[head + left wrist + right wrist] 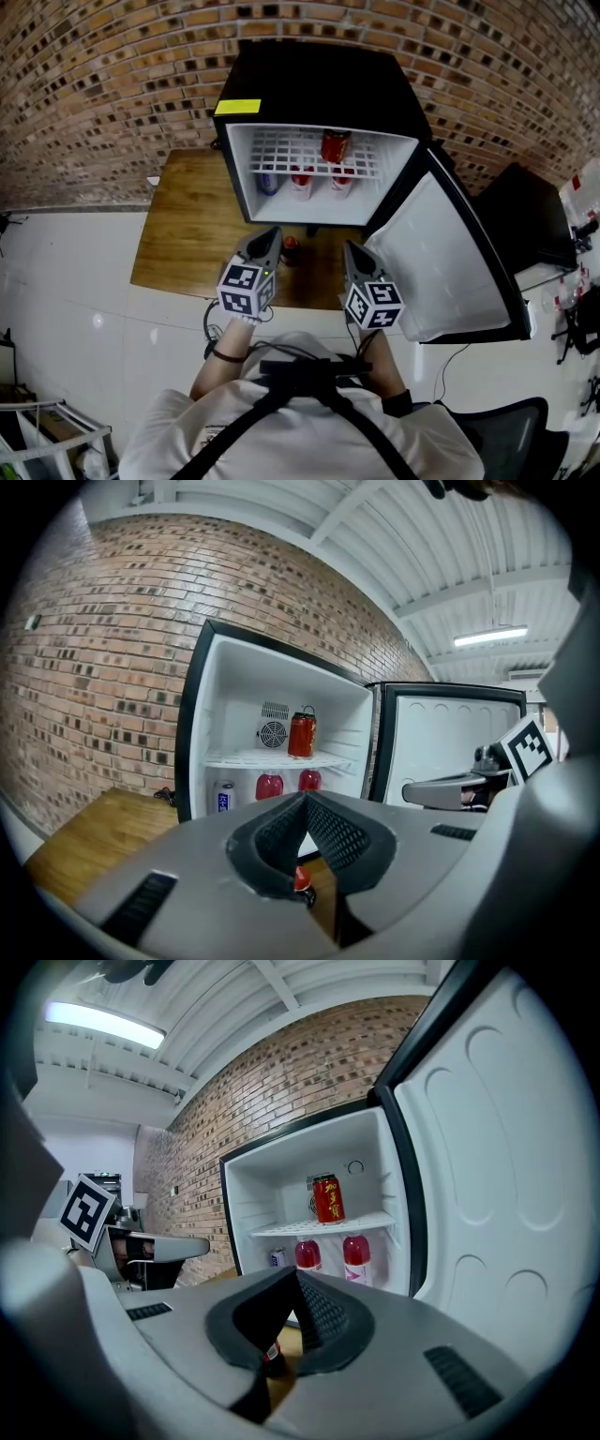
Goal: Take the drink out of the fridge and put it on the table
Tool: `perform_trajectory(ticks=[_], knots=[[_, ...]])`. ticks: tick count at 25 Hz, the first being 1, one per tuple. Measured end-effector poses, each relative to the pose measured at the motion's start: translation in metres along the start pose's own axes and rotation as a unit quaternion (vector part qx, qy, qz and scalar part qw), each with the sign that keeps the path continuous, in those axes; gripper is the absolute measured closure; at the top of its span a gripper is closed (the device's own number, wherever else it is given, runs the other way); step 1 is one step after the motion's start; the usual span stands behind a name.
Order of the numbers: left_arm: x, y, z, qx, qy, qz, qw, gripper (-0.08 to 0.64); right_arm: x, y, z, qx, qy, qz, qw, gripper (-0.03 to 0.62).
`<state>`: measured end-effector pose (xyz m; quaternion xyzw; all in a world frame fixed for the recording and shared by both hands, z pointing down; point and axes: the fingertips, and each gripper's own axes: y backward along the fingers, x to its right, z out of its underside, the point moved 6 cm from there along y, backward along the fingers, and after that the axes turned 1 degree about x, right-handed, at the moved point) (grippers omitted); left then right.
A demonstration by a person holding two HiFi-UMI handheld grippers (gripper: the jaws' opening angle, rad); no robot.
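A brick wall (94,75) of brown and dark bricks stood along the far edge of the white floor (66,281). At the right edge of the floor was a black piece of furniture (525,220), with a dark office chair (511,431) nearer. A white rack (47,422) stood in the near left corner. Overhead, a long lamp (492,636) was lit on the white ceiling (375,536).

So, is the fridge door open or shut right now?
Open. The door stands swung wide to the right, and the can and bottles inside are in plain view.
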<state>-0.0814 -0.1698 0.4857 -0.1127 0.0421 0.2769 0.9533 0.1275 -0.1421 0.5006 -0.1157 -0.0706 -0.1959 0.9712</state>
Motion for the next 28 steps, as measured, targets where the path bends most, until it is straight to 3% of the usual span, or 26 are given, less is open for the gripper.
perform_trajectory(ticks=[28], knots=[[0.0069,0.0015,-0.0016,-0.002,0.006,0.007,1.0000,0.558,-0.0018,0.0059,-0.0030,0.009,0.007,0.003,1.000,0.583]])
